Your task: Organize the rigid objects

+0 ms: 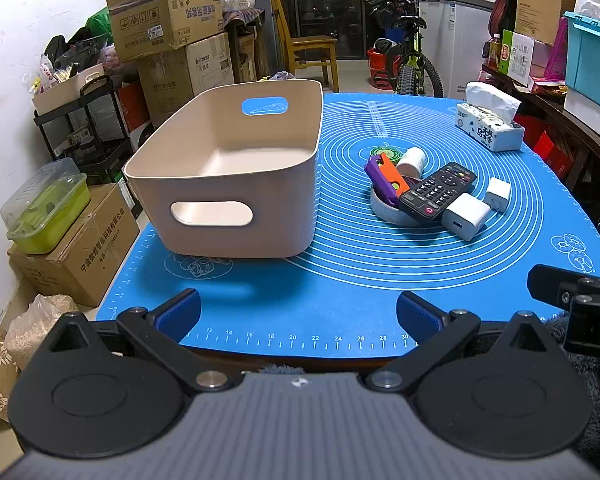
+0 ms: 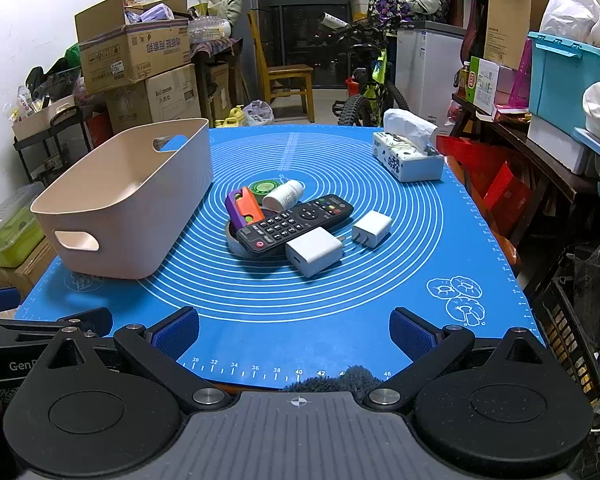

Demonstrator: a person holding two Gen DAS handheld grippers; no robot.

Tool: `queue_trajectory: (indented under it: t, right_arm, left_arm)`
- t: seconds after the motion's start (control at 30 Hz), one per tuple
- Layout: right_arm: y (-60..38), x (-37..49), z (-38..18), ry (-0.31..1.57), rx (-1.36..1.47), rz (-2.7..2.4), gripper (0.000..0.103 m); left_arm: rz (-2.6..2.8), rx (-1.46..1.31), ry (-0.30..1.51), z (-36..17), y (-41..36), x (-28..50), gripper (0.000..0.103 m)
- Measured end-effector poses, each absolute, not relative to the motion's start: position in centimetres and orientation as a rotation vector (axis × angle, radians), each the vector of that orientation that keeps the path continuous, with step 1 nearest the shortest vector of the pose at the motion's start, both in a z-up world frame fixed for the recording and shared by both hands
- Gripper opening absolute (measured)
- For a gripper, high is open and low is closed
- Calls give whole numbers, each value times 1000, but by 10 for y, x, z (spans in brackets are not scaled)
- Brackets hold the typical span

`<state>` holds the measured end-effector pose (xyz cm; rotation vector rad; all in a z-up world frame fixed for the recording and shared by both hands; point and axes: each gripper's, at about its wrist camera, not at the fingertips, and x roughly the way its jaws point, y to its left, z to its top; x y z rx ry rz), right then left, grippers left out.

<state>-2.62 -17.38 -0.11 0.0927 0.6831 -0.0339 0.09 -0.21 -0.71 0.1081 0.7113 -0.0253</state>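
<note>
An empty beige bin point(image 2: 128, 204) stood at ten o'clock on the blue-matted bench point(image 2: 340, 304), with nothing sorted yet. At centre, the whole pile waited: a black remote point(image 2: 296, 222) lay across a white tape roll point(image 2: 233, 242), beside a purple-orange toy point(image 2: 242, 208), a pill bottle point(image 2: 283, 195) and two white chargers point(image 2: 315, 251). The left gripper point(image 1: 298, 312) and right gripper point(image 2: 294, 330) hovered at six o'clock, fingers released.

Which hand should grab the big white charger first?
Probably the right gripper. The big white charger lies nearly straight ahead of its open fingers. From the left gripper it lies off to the right, with the beige bin in front instead.
</note>
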Motion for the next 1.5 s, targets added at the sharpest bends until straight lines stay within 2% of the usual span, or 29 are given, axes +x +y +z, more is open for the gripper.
queue_trajectory:
  t: [1.2, 1.5]
  right_arm:
    - [-170, -25, 7, 675, 98, -35, 101]
    - [-174, -23, 27, 632, 100, -19, 101]
  left_arm:
    - [-21, 123, 715, -6, 0, 1, 103]
    - [1, 101, 702, 21, 10, 9, 103]
